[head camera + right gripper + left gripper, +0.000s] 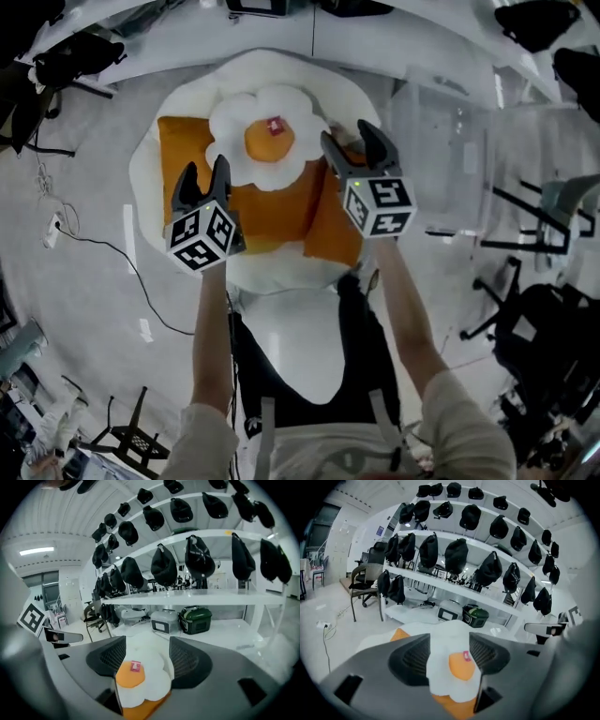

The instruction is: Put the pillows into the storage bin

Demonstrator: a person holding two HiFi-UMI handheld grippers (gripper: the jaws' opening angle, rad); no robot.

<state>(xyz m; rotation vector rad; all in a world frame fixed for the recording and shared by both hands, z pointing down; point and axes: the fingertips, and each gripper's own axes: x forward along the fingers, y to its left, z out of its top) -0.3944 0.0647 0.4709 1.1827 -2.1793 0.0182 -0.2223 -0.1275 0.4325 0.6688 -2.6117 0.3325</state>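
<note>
Flower pillow (269,137) is lying ahead; your left gripper (204,171) and right gripper (351,137) are hovering open, empty; be gripping opposite petals.

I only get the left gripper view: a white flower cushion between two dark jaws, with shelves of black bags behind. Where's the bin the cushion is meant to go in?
Observer: A clear storage bin stands on the floor to the right of the pillow pile, outside your picture.
Operator: Is the other gripper doing anything?
Observer: The right gripper hangs open near the right edge of the flower pillow and holds nothing.
Operator: Is the flower the only pillow?
Observer: No. It lies on orange pillows, and the whole pile rests on a large white cushion.
</note>
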